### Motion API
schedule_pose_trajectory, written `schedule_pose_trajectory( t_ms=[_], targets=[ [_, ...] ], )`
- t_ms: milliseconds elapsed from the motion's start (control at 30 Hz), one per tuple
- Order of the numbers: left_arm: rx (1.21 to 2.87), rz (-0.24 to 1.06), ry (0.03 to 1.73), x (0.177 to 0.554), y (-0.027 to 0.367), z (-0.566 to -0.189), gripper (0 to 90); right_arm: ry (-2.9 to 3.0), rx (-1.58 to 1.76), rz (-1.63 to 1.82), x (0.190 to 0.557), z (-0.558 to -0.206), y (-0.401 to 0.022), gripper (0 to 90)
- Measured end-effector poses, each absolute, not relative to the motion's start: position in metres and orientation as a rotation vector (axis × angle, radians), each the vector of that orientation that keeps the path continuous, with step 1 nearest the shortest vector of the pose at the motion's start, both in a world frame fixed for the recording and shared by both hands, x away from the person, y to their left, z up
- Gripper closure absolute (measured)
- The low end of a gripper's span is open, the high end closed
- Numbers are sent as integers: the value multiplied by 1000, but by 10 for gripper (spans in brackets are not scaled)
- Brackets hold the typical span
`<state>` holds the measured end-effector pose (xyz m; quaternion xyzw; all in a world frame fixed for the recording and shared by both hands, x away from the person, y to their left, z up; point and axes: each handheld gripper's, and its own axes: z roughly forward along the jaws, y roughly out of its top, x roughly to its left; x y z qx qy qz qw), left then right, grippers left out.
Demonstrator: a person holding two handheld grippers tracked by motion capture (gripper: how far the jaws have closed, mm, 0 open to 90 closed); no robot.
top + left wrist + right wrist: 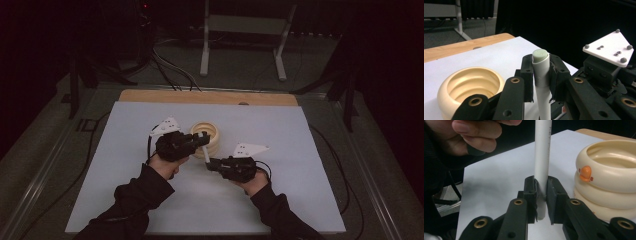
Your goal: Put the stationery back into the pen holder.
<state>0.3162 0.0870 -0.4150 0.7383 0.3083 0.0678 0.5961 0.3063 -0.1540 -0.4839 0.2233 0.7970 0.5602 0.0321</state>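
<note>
On the left, the left gripper (204,139) has its jaws clamped on the capped end of a white pen (541,75) — in the left gripper view the pale green tip pokes up just above the pads. Just beyond it on the white table (300,200) sits the cream ringed holder (206,136), empty as far as I can see, with a small orange duck bill on its side in the right gripper view. Further right, the right gripper (212,161) is pinched tight on the pen's other end. So the pen is held off the table between both tools, near the holder. My guess is the cap is about to be pulled — both grips are set, the pulling apart is not yet done.
</note>
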Motion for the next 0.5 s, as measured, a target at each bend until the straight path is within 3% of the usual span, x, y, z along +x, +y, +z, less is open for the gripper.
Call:
schedule_pose_trajectory(
  t_ms=[500],
  targets=[
    [1710, 195, 662, 318, 88, -392, 797, 2372, 591, 1667, 309, -465, -148, 781]
  ],
)
